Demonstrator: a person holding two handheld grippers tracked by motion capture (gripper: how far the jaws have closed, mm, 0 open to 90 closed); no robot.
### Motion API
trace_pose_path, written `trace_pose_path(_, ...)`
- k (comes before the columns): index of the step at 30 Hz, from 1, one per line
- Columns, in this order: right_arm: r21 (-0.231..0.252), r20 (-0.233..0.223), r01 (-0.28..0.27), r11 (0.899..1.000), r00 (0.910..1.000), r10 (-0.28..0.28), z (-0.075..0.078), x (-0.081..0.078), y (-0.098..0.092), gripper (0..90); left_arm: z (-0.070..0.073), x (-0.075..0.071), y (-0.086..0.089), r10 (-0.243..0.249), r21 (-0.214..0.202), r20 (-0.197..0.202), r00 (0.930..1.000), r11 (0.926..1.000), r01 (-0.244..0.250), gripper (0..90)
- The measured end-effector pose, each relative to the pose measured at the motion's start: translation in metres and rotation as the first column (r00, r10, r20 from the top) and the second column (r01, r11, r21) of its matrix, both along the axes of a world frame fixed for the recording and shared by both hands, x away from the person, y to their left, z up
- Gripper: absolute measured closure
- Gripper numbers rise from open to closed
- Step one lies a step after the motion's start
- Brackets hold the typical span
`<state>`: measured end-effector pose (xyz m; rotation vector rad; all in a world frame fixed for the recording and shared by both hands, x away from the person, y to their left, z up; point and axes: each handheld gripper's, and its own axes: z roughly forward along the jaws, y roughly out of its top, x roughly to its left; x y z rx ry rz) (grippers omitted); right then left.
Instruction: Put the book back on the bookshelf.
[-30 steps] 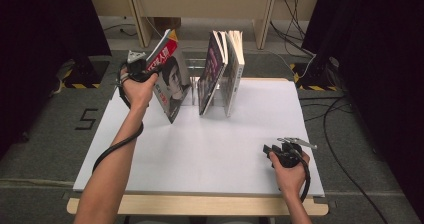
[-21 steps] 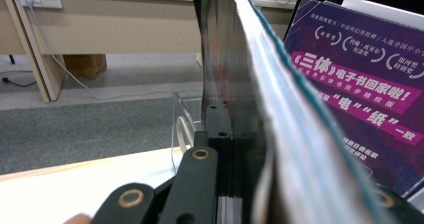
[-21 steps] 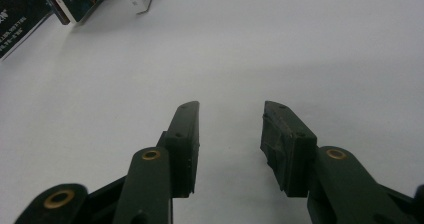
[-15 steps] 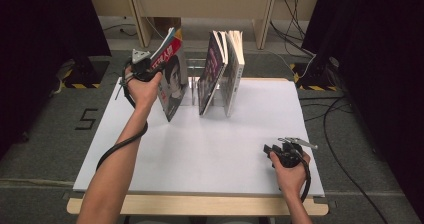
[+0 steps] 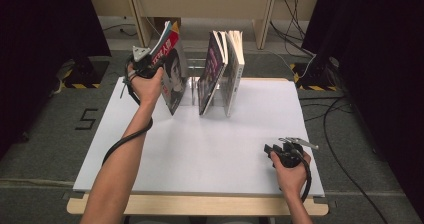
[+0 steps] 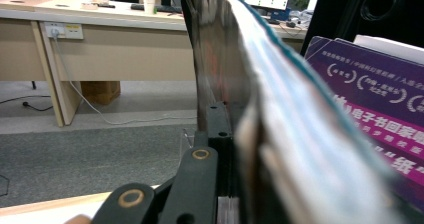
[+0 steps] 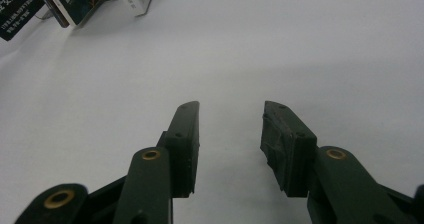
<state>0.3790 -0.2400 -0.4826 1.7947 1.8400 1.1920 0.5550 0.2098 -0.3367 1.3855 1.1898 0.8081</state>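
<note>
Gripping the magazine (image 5: 172, 69) at eleven o'clock, the left gripper (image 5: 150, 64) needed steady clenched jaws; right gripper (image 5: 272, 150) rested released.

Overhead view down the table (image 5: 210, 149); gripper views close, sharing books (image 5: 222, 69).
</note>
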Motion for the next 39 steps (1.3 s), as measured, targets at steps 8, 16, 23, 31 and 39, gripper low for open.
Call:
trace_pose_path(8, 0.0, 0.003, 0.003, 1.0, 1.0, -0.003, 0.001, 0.0, -0.002, 59.3, -0.01, -0.003, -0.001, 0.013, 0.024, 0.008, 0.9999, 0.9996, -0.013, 86.3)
trace_pose_path(16, -0.008, 0.001, -0.003, 1.0, 1.0, 0.003, 0.001, -0.001, 0.0, 59.3, -0.01, -0.008, 0.001, 0.029, 0.015, -0.006, 0.9996, 0.9995, -0.029, 84.8)
trace_pose_path(23, -0.009, 0.002, -0.007, 1.0, 1.0, 0.007, 0.0, 0.0, 0.0, 59.3, -0.009, -0.01, 0.004, 0.02, 0.005, -0.025, 0.9995, 0.9998, -0.02, 81.2)
trace_pose_path(31, -0.01, 0.006, -0.001, 1.0, 1.0, 0.001, 0.001, -0.001, -0.001, 59.2, -0.009, -0.013, 0.008, 0.019, -0.024, -0.029, 0.9994, 0.9995, -0.02, 75.1)
trace_pose_path(39, -0.001, -0.002, 0.002, 1.0, 1.0, -0.002, 0.001, -0.001, 0.001, 59.2, -0.009, -0.016, 0.012, 0.011, -0.051, -0.047, 0.9988, 0.9986, -0.014, 69.9)
